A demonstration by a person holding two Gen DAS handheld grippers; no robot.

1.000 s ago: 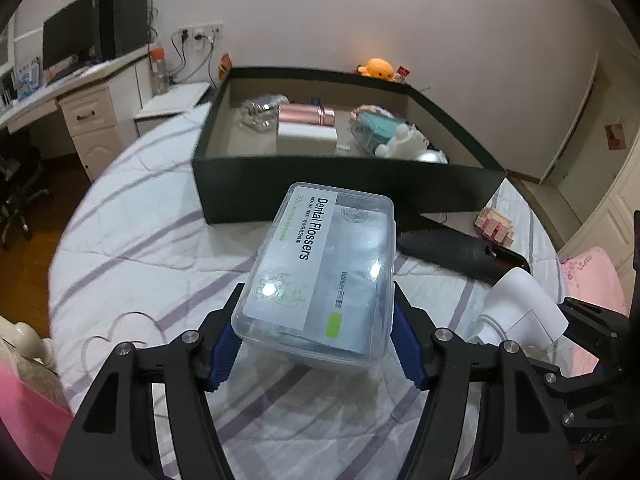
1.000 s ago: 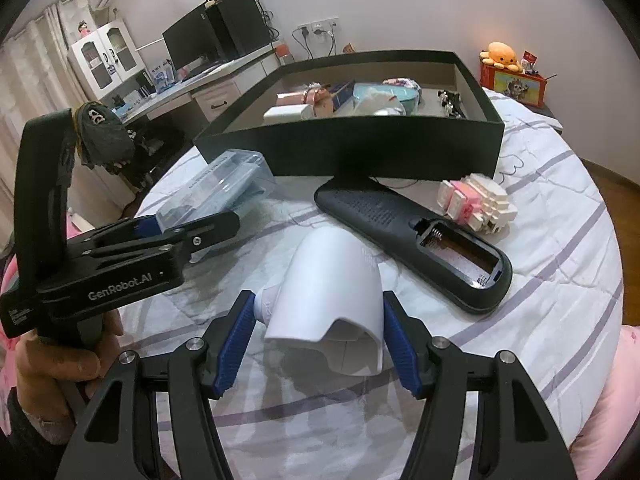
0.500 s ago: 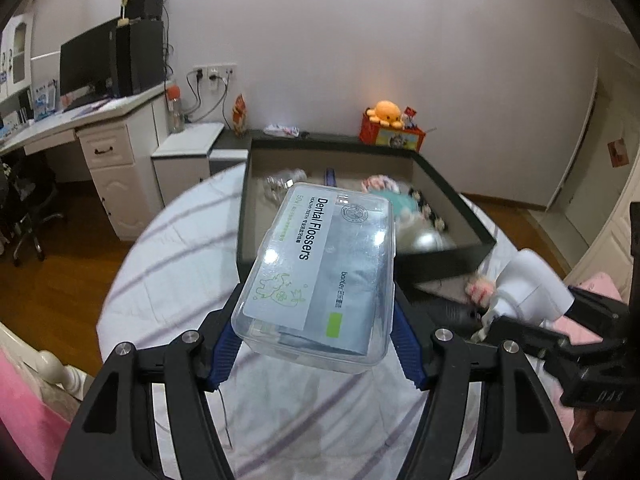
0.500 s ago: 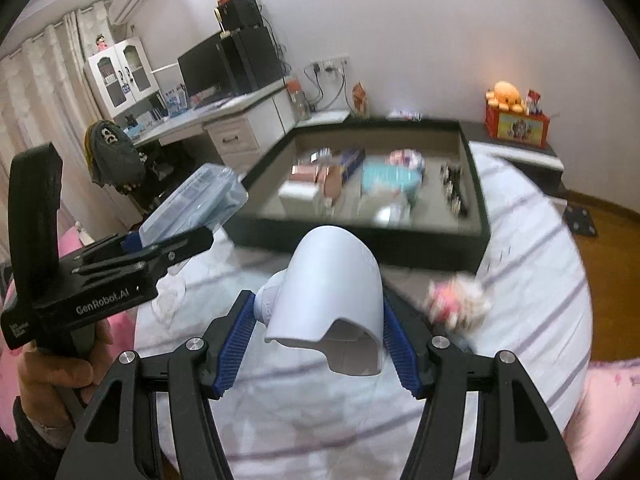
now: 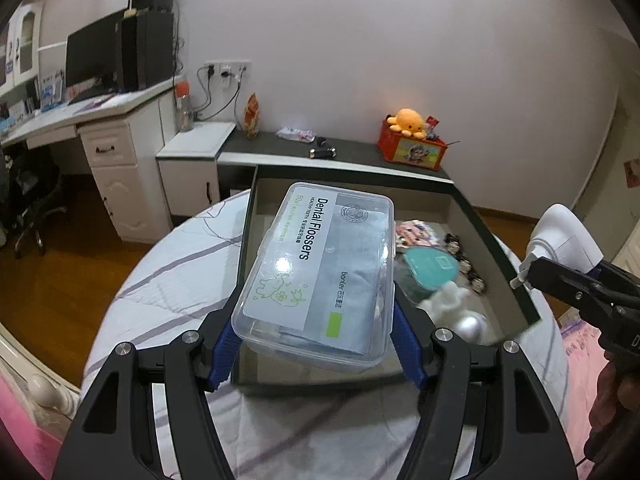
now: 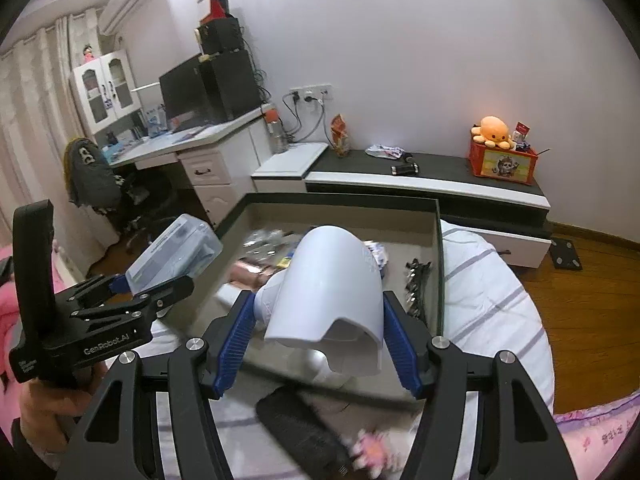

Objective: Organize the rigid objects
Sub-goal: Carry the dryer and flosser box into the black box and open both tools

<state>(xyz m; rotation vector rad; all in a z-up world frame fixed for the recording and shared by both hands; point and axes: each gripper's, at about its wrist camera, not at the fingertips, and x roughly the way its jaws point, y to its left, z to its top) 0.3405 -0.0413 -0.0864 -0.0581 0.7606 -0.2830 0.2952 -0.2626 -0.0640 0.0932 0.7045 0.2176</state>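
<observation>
- The left gripper (image 5: 314, 344) is closed on a clear rectangular plastic box labelled "Dental Flossers" (image 5: 320, 276); its blue pads press the box's two long sides near the end closest to the camera.
- The box is held in the air, its long axis running straight out ahead of the jaws, with the far end raised.
- Directly ahead of and below those jaws lies a large, shallow dark green tray with a tan floor (image 5: 492, 240), resting on a bed with a white, grey-striped cover (image 5: 176, 280).
- The right gripper (image 6: 318, 340) is closed on a white, smooth, hood-shaped plastic piece (image 6: 332, 284), pinched across its width, its open notched end facing the camera.
- This piece also hangs over the tray, just ahead of the right jaws.
- Small items already lie inside the tray, including a teal case (image 5: 430, 268) to the right of the left jaws.
- A black remote-like casing (image 6: 300, 432) lies on the bed below the right jaws, outside the tray.
- Both loads appear ready to be lowered; the floor under the left jaws looks barer.
</observation>
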